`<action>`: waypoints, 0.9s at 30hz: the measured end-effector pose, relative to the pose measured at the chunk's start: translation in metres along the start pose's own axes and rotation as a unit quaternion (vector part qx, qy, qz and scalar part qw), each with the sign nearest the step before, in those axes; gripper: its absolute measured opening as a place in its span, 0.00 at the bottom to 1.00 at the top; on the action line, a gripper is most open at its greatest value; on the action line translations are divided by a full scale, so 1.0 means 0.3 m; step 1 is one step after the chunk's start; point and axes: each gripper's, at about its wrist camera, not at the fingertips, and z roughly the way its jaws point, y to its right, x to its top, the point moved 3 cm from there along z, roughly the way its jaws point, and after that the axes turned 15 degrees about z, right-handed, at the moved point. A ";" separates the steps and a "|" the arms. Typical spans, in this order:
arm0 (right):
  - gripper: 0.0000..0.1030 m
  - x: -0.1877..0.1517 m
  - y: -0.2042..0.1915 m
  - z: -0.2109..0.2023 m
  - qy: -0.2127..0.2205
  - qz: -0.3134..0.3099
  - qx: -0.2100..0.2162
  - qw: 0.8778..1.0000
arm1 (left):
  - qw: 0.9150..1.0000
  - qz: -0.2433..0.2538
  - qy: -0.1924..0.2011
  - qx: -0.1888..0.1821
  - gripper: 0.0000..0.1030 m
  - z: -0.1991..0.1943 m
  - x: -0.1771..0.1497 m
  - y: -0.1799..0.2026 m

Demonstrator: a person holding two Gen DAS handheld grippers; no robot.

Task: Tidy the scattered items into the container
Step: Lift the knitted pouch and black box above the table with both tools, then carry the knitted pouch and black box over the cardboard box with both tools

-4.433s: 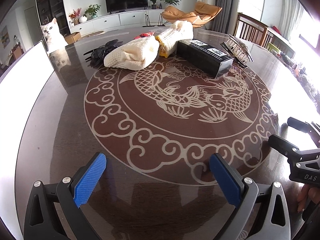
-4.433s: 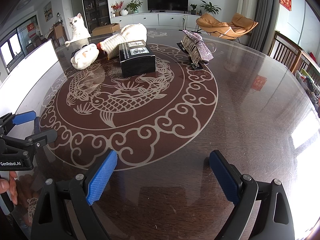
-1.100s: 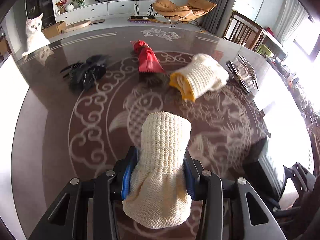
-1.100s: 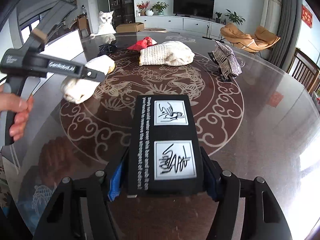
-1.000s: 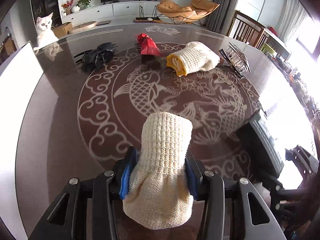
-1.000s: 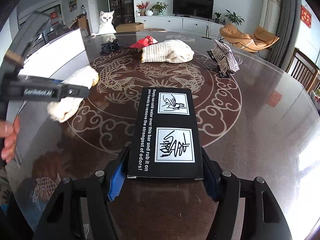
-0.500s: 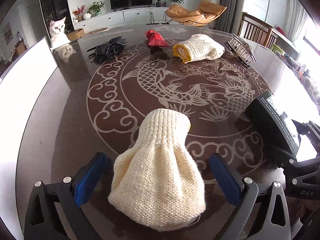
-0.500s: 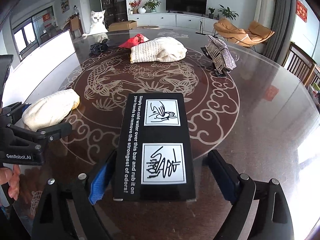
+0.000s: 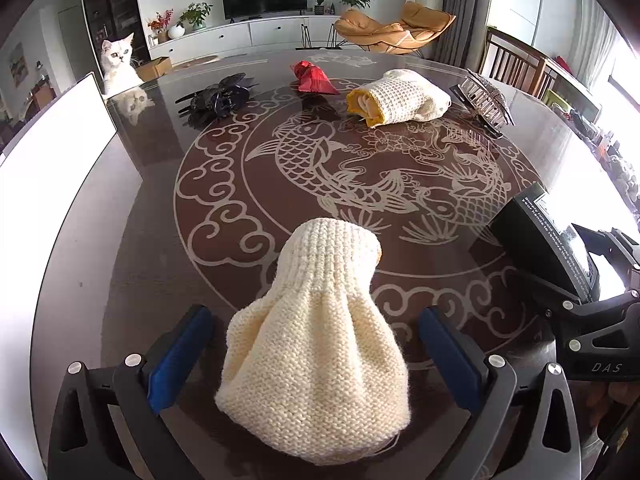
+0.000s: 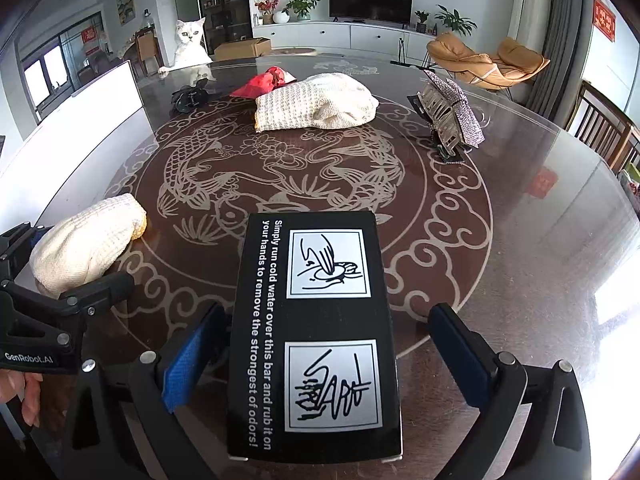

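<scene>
A cream knit pouch point(image 9: 316, 340) lies on the dark glass table point(image 9: 140, 280) between the blue pads of my left gripper point(image 9: 314, 320), which stands open with a gap on each side. A black box with white printing point(image 10: 316, 332) lies flat between the fingers of my right gripper point(image 10: 328, 312). Its jaws are opening and its pads stand clear of the box. In the right wrist view the pouch point(image 10: 86, 240) sits at the left, and in the left wrist view the box point(image 9: 544, 240) sits at the right.
Further back lie a second knit roll point(image 9: 400, 98), a red pouch point(image 9: 314, 78), a black hair claw point(image 9: 218, 98) and a rhinestone clip point(image 10: 450, 120). A white panel point(image 9: 60, 152) runs along the table's left side. A white cat point(image 10: 190, 42) sits at the far edge.
Both grippers were shut on their loads a second ago, the pouch and the box. Both have opened, and the pouch and the box now rest on the table.
</scene>
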 end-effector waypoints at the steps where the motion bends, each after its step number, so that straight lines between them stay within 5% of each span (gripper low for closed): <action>1: 1.00 0.004 -0.002 0.003 0.000 0.000 0.000 1.000 | 1.000 -0.001 0.000 0.001 1.00 0.000 0.000 0.000; 18: 0.97 0.016 0.009 0.006 -0.008 -0.005 0.003 1.000 | 0.999 -0.030 -0.013 0.019 1.00 -0.002 -0.007 0.007; 19: 0.90 0.016 0.015 0.002 -0.009 0.001 0.000 1.000 | 0.999 -0.027 -0.016 0.015 1.00 0.000 -0.004 0.005; 20: 0.66 0.019 0.020 -0.010 -0.005 0.004 -0.002 1.000 | 0.999 -0.025 -0.016 0.013 1.00 0.000 -0.002 0.004; 21: 0.58 0.022 0.021 -0.025 -0.004 0.005 -0.001 1.000 | 1.000 -0.022 -0.007 0.013 0.92 -0.008 0.000 0.004; 22: 0.57 0.024 0.031 -0.030 -0.013 0.015 -0.005 1.000 | 1.000 -0.015 0.005 0.014 0.62 -0.022 0.004 0.006; 23: 0.57 0.021 0.044 -0.035 -0.024 0.029 0.009 0.999 | 1.000 -0.010 0.008 0.008 0.43 -0.031 0.009 0.006; 27: 0.57 0.008 0.059 -0.100 -0.027 0.051 0.039 0.998 | 1.000 -0.019 0.007 -0.018 0.43 -0.090 0.022 -0.003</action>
